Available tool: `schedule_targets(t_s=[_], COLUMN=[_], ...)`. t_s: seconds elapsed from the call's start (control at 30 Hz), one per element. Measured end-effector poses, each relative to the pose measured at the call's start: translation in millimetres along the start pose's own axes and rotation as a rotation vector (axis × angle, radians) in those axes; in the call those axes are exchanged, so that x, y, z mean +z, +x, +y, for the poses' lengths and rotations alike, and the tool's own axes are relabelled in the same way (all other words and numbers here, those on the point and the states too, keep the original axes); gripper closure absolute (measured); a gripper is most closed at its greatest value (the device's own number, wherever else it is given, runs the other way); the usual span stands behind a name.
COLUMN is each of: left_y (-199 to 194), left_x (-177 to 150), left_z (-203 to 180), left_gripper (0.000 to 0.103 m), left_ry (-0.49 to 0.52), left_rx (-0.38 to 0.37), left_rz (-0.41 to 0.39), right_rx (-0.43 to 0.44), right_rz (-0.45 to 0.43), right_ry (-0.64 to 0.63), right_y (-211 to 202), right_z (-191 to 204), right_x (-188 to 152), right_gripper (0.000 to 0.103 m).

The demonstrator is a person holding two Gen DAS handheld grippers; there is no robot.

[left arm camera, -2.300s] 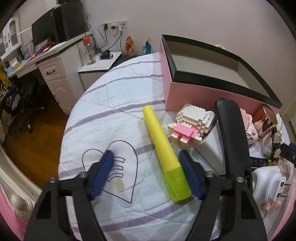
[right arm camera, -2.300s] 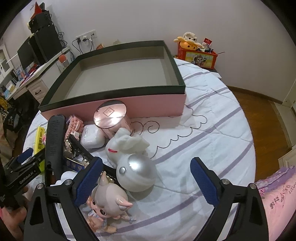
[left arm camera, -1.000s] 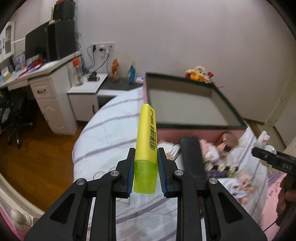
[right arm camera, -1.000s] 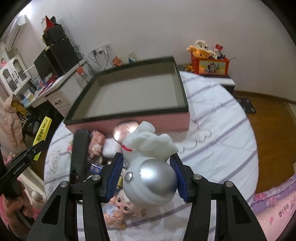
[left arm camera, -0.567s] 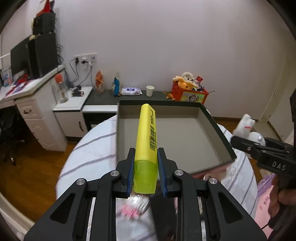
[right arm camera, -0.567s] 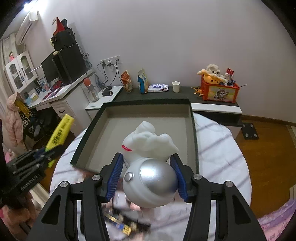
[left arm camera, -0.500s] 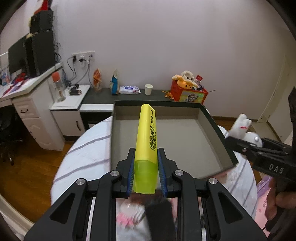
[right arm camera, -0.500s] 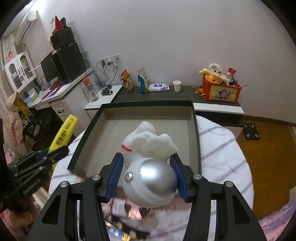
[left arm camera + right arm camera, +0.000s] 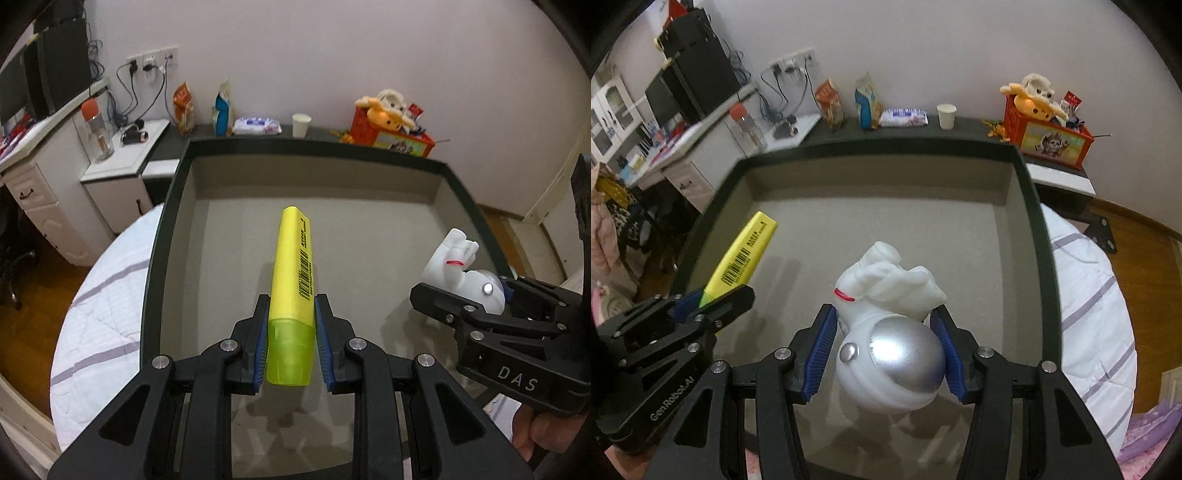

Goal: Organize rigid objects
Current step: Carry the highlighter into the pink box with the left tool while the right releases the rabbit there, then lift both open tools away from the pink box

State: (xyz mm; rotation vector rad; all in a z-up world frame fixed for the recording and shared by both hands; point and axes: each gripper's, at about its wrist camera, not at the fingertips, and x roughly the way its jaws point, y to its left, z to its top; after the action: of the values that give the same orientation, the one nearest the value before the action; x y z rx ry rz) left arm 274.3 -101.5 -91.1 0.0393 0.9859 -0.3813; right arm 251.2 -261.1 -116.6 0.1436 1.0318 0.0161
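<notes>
Left gripper clamps yellow highlighter above box; right gripper clamps white figurine

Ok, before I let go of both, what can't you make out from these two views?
- Left wrist: the highlighter hides the box floor right beneath it.
- Right wrist: the astronaut toy covers its drop spot.
- Both: the box's near wall is behind the fingers; barcode print too small to read.
</notes>
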Motion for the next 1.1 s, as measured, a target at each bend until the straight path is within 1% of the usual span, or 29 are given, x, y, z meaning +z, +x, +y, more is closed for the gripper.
schedule_targets(t_s=[0.03,0.07,0.1,0.13,0.17,0.2,0.23,0.27,0.3,0.33,0.37,0.4,0.43,0.47,0.5,0.53,0.6,0.63,0.73,0.8,0.9,1.1], left_y=[0.7,2.2,4.0,4.7,5.6,4.9,2.9,0.3,-3.9,-7.3,-15.1,-22.5,-30.3,-38.7,-49.7,-62.7,-83.1,-93.5,-122.2,-139.5,-157.4,-178.0], left_x=[-1.1,-1.7,-1.8,-2.3,-2.8,-3.7,-4.6,-5.0,-5.3,-5.2,-6.1,-7.0,-7.1,-8.4,-10.8,-13.6,-18.7,-21.7,-30.9,-39.7,-55.9,-92.7], left_z=[-0.6,-0.8,-0.2,-0.8,-3.9,-7.4,-9.9,-9.9,-8.9,-6.4,-1.0,3.2,9.7,13.7,17.6,20.9,23.8,25.5,30.0,31.6,31.8,30.2], left_gripper=[0.079,0.074,0.064,0.062,0.057,0.050,0.049,0.045,0.034,0.027,0.017,0.013,0.010,0.008,0.002,0.000,0.000,0.000,0.000,0.000,0.000,0.000], left_ry=[0.001,0.003,0.003,0.005,0.021,0.034,0.039,0.039,0.035,0.027,0.011,-0.001,-0.019,-0.034,-0.048,-0.059,-0.061,-0.065,-0.082,-0.086,-0.080,-0.076], left_rx=[0.008,0.025,0.031,0.023,0.020,0.014,0.017,0.021,0.048,0.073,0.082,0.048,0.040,0.032,0.013,0.031,0.057,0.060,0.084,0.106,0.108,0.098], left_rz=[0.002,0.010,0.018,0.024,0.034,0.037,0.034,0.027,0.019,0.011,-0.012,-0.034,-0.050,-0.068,-0.091,-0.121,-0.170,-0.189,-0.236,-0.259,-0.272,-0.255], right_rx=[-0.004,-0.010,-0.018,-0.020,-0.016,-0.011,-0.008,-0.023,-0.016,-0.003,0.008,0.020,0.033,0.030,0.012,0.013,0.057,0.063,0.044,0.055,0.039,0.023], right_rz=[0.007,0.016,0.029,0.041,0.048,0.049,0.048,0.041,0.043,0.045,0.047,0.044,0.032,0.011,-0.016,-0.047,-0.079,-0.093,-0.144,-0.171,-0.211,-0.265], right_ry=[0.000,0.001,0.002,0.004,0.010,0.018,0.021,0.022,0.020,0.023,0.022,0.016,0.013,0.015,0.017,0.018,0.035,0.037,0.023,0.029,0.025,0.017], right_y=[1.7,4.0,7.5,10.4,11.6,10.6,8.7,5.5,3.1,1.0,-1.2,-4.1,-7.1,-12.9,-20.4,-28.7,-44.8,-51.8,-74.8,-90.3,-112.9,-150.6], right_z=[0.6,0.2,-0.1,-1.1,-2.7,-4.2,-4.1,-4.7,-5.0,-5.9,-5.8,-4.7,-3.0,-1.3,-0.4,0.0,0.3,0.9,7.2,10.3,17.3,27.6], right_x=[0.3,-0.7,-1.9,-2.0,-2.8,-3.4,-3.8,-3.8,-4.0,-4.2,-4.2,-5.0,-4.8,-5.7,-5.9,-6.3,-7.2,-8.2,-16.4,-25.2,-42.5,-80.2], right_gripper=[0.048,0.048,0.048,0.048,0.048,0.045,0.036,0.035,0.035,0.035,0.033,0.031,0.024,0.009,0.002,0.000,0.000,0.000,0.000,0.000,0.000,0.000])
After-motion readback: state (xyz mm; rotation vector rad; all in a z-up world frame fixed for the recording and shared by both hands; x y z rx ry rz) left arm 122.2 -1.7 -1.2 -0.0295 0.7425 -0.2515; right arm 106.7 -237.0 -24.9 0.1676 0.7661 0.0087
